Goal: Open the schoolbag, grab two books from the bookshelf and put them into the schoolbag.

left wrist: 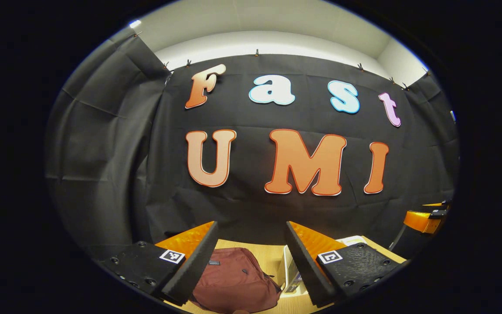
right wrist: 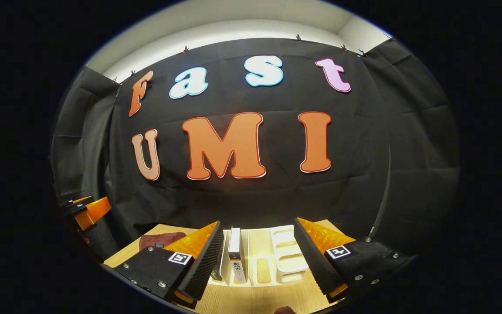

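Left hand-held gripper (left wrist: 251, 261) spread wide, empty, above a closed maroon schoolbag (left wrist: 233, 281) lying on the wooden surface (left wrist: 273, 255). Right hand-held gripper (right wrist: 259, 257) likewise wide, empty, facing the white bookshelf (right wrist: 288, 257); one upright book (right wrist: 235, 255), spine lettering illegible.

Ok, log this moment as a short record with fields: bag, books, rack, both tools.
bag: dark red schoolbag lying on the wooden table, looks shut
rack: white book rack on the table, right of the bag
books: upright book in the rack
left tool: open, holding nothing, above the bag
right tool: open, holding nothing, facing the rack
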Available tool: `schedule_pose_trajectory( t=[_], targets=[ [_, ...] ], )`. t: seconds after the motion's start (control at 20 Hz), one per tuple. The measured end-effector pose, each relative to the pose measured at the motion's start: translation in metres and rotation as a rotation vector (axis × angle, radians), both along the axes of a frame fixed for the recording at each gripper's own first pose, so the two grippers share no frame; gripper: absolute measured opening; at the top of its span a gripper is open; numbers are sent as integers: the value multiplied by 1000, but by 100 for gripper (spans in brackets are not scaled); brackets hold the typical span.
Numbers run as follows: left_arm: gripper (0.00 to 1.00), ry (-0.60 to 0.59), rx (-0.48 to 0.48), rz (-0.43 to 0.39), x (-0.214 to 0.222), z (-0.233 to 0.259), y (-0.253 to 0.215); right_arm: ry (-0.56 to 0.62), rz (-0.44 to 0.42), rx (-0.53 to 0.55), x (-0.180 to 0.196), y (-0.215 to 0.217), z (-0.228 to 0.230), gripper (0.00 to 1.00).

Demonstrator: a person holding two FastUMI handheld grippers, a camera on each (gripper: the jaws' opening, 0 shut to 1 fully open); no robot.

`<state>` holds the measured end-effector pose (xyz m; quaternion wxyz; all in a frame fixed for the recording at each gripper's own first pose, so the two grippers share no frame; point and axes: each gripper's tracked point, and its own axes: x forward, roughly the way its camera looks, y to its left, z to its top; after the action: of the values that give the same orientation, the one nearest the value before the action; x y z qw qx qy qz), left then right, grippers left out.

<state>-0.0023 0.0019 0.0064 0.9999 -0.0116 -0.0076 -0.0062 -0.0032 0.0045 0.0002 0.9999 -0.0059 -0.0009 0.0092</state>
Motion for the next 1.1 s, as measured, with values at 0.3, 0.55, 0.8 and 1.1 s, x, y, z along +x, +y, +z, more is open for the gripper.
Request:
schedule_pose_trajectory(
  t=[0.3, 0.55, 0.8, 1.1],
  targets=[
    [94, 7, -11, -7, -5, -1, 0, 2, 3, 17, -5, -1, -1, 96],
    [95, 18, -8, -8, -9, -6, 1, 8, 3, 28, -10, -3, -3, 96],
    [95, 23, 4, -15, -10, -7, -1, 14, -6, 37, -12, -6, -5, 96],
    [95, 27, 6, -8, -11, -8, 5, 12, -6, 30, -13, -3, -5, 96]
  ],
)
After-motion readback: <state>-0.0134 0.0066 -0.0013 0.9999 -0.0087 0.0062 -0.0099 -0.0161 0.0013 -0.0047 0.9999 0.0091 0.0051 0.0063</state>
